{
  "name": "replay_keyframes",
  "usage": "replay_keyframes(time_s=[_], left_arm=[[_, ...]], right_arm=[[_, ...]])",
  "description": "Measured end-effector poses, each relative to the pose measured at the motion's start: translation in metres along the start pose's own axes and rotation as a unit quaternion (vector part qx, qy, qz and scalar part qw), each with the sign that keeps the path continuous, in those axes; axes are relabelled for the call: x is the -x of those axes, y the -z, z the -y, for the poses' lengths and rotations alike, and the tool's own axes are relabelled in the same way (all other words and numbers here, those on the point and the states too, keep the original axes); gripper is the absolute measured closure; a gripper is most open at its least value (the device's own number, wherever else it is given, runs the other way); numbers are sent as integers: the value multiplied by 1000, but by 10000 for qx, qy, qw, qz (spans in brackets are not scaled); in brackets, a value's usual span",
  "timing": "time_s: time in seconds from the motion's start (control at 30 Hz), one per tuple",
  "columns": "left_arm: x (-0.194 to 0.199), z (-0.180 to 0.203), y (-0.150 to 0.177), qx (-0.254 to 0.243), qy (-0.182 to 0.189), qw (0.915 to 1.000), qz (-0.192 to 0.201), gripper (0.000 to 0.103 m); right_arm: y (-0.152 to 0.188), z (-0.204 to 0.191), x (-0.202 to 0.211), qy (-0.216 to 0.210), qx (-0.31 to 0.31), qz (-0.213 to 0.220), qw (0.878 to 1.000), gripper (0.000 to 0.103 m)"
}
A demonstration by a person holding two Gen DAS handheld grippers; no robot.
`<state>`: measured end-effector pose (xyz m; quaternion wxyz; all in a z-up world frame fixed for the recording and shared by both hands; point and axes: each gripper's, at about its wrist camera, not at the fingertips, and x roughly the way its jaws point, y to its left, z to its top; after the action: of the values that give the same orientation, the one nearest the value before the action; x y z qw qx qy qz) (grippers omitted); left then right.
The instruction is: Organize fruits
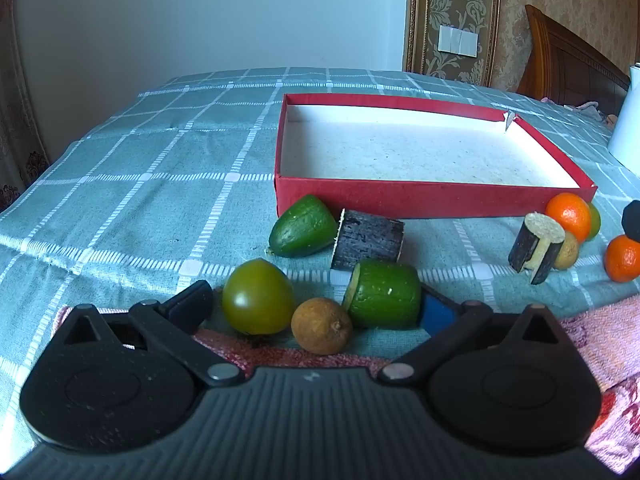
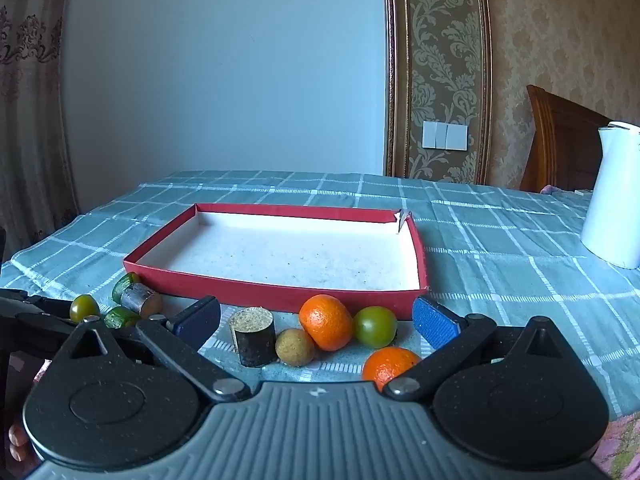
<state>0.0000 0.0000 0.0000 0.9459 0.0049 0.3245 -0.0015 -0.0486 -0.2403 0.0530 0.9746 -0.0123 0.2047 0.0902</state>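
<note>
A shallow red box [image 1: 432, 197] [image 2: 272, 293] with a white floor lies on the checked cloth, nothing in it. My left gripper [image 1: 316, 308] is open; a green tomato [image 1: 258, 298], a brown round fruit [image 1: 322, 326] and a cucumber piece [image 1: 384, 294] lie between its fingers, untouched. Beyond them lie a dark cane piece [image 1: 366, 244] and a cucumber end [image 1: 302, 226]. My right gripper [image 2: 316, 320] is open around a cane stub [image 2: 254, 336], a brown fruit [image 2: 295, 347], an orange [image 2: 326, 322] and a green tomato [image 2: 375, 327]. A second orange [image 2: 390, 364] sits nearer.
A white jug [image 2: 614, 196] stands on the table to the right of the box. A pink towel [image 1: 600, 344] covers the near edge. The cloth-covered table drops off at the left, and a wooden headboard [image 2: 560, 140] rises behind the jug.
</note>
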Motion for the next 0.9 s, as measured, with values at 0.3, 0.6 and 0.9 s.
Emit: replay_keyframes(time_s=[0.3,0.6,0.9], left_arm=[[2,1,1,-14,-81,9999,76,0],[38,11,8,101,-152,9970,750,0],[73,30,0,163,-45,9899,1408,0]], right_arm=[[0,-3,2,-12,-15,13,10000,0],[4,-2,2,9,-138,-16,9999,0],[7,8,5,70,-290,18,9996,0]])
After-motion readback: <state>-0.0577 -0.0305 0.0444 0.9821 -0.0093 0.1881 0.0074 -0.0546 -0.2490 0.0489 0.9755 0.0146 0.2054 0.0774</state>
